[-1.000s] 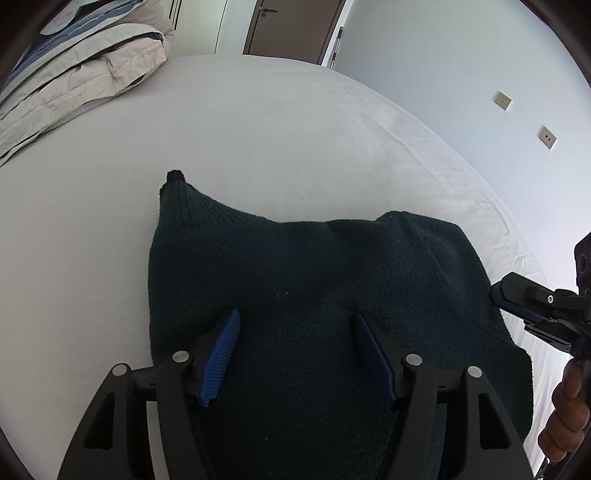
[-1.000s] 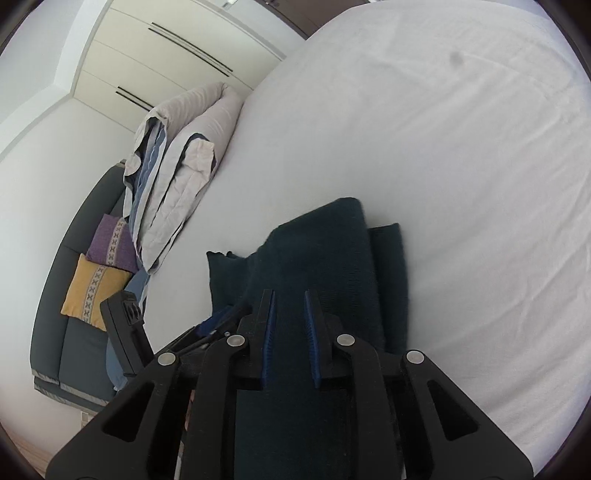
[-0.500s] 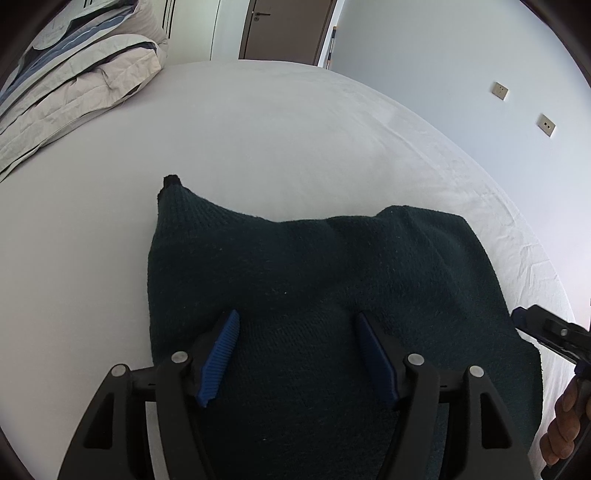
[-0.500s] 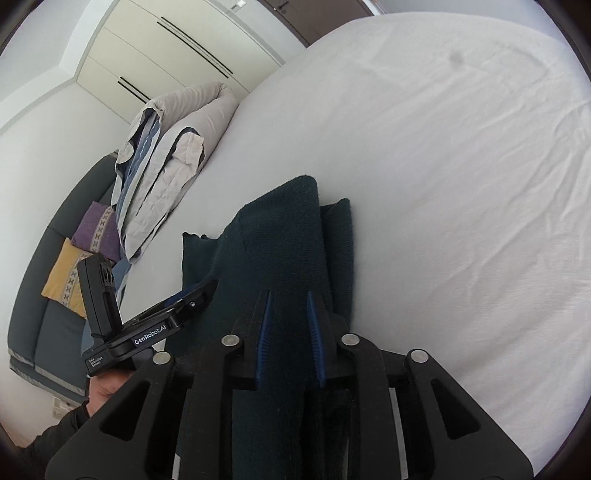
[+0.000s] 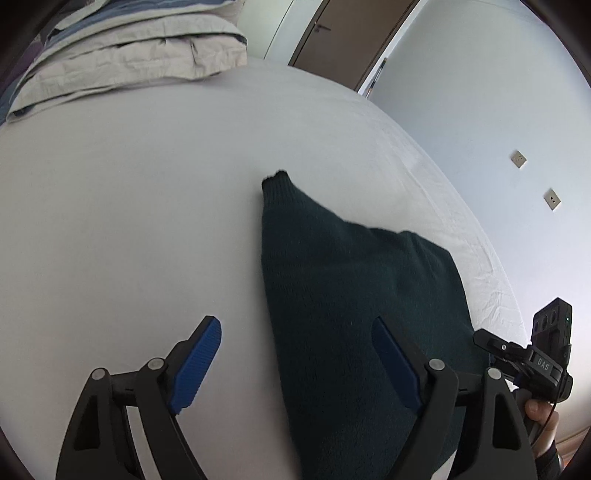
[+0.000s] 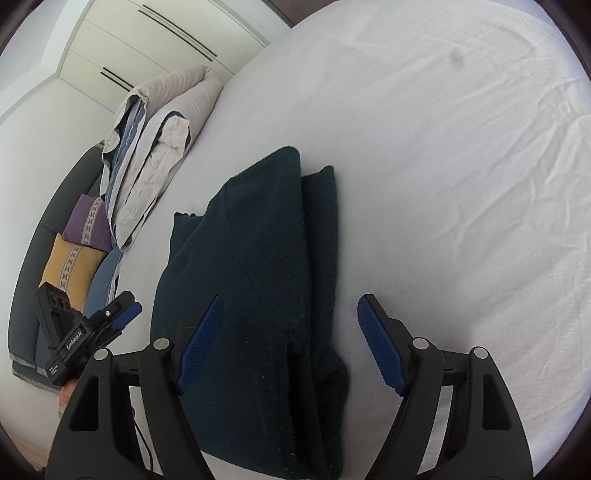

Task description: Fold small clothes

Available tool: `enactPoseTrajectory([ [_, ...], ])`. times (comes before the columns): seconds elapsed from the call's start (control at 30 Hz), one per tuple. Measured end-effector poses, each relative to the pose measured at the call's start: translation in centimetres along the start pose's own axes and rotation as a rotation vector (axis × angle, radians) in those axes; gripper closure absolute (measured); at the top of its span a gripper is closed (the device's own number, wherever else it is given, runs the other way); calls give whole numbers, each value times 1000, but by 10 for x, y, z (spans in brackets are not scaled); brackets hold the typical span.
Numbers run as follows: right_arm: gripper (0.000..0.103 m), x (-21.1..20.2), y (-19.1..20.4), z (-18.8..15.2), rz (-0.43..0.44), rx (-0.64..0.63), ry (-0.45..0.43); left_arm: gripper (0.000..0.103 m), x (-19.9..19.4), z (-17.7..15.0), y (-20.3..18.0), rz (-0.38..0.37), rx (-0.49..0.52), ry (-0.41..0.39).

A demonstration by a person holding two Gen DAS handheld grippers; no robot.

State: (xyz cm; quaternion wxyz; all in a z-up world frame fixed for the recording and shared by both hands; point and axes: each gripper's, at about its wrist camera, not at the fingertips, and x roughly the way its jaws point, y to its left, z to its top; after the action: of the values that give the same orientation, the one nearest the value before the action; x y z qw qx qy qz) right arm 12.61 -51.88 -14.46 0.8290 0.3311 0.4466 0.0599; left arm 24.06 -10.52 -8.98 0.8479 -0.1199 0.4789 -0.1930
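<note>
A dark green knitted garment point(image 5: 354, 295) lies folded on the white bed point(image 5: 129, 221); a narrow cuffed end points away from me. In the right wrist view the garment point(image 6: 258, 277) shows layered folds. My left gripper point(image 5: 295, 365) is open and empty, over the garment's left edge, one finger above the sheet. My right gripper point(image 6: 288, 343) is open and empty, over the garment's near right edge. Each gripper shows in the other view: the right one point(image 5: 517, 354), the left one point(image 6: 110, 317).
Folded grey and blue bedding point(image 6: 155, 140) is piled at the head of the bed, also in the left wrist view point(image 5: 122, 55). A dark sofa with a purple and a yellow cushion point(image 6: 74, 251) stands beside the bed. A door point(image 5: 347, 33) is beyond.
My right gripper has opened and let go of the garment, which now lies flat. My left gripper has shifted left, toward the garment's left edge.
</note>
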Motion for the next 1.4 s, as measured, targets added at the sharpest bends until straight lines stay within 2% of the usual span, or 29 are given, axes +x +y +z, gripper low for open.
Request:
enactPoseTrajectory([
  [0.07, 36, 7, 4, 1, -6, -13, 34, 19, 10, -8, -3, 17, 1, 45],
  [0.1, 43, 12, 5, 0, -3, -8, 61, 19, 14, -11, -4, 11, -7, 55],
  [0.2, 51, 18, 10, 0, -49, -26, 93, 19, 26, -17, -9, -21, -33, 123],
  [0.27, 61, 22, 12, 1, -71, -37, 111, 21, 36, -18, -13, -40, -31, 161],
  [0.33, 72, 23, 17, 1, -90, -47, 113, 38, 42, -16, -14, -82, -44, 186],
  [0.37, 75, 23, 22, 0, -112, -66, 104, 40, 42, -14, -15, -77, -55, 193],
  [0.43, 80, 20, 41, -6, -195, -147, 74, 50, 38, -13, -23, -49, -14, 188],
  [0.53, 83, 16, 82, -18, -342, -305, 29, 61, 25, -16, -34, -18, 47, 168],
  [0.6, 83, 8, 106, -26, -374, -369, -4, 65, 11, -17, -32, -27, 36, 159],
  [0.73, 84, -18, 147, -47, -323, -419, -44, 65, -43, -25, -32, 23, 105, 77],
  [0.83, 84, -32, 179, -76, -281, -459, -47, 65, -90, -39, -21, 36, 131, 47],
  [1.03, 84, -37, 218, -148, -162, -476, -3, 65, -160, -97, 16, 99, 180, 1],
  [1.17, 84, -15, 220, -196, -104, -443, 71, 65, -169, -136, 54, 128, 133, 26],
  [1.27, 84, 11, 207, -220, -158, -425, 122, 61, -153, -161, 85, 158, 86, 79],
  [1.3, 83, 16, 199, -225, -171, -407, 122, 58, -149, -165, 88, 161, 82, 66],
  [1.4, 74, 20, 175, -224, -94, -290, 112, 54, -149, -171, 91, 176, 94, 30],
])
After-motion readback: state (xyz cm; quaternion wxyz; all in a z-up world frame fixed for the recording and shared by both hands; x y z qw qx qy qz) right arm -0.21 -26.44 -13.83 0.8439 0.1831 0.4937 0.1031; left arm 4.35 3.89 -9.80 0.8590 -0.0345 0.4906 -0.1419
